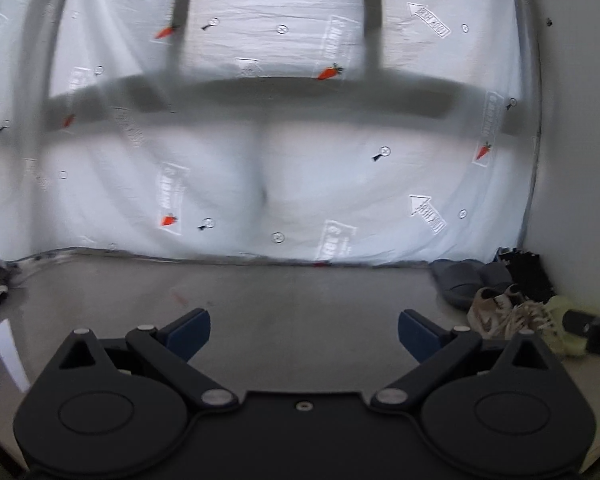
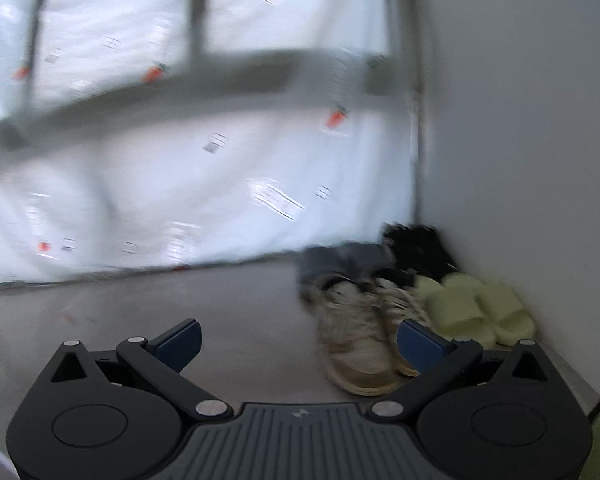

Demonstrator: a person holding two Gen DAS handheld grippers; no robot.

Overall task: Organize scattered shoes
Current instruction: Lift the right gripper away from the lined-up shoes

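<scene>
Both the left tongs [image 1: 304,330] and the right tongs [image 2: 299,340] stand wide open and hold nothing. The shoes sit bunched in the floor's far right corner against the white wall: worn cream lace-up sneakers [image 2: 360,344], pale green foam slides [image 2: 480,312], grey slippers [image 2: 332,264] and a black pair [image 2: 416,246]. The sneakers lie just ahead-right of the right tongs, long axes running toward them, so the right hand is judged nearer.

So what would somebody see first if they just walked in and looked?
Probably the heap of shoes in the corner by the white wall: worn white sneakers in front, pale green slides beside them, grey and black ones behind. Then the big white sheet with little orange carrots hanging behind. Both tongs, left and right, are open and empty.
</scene>
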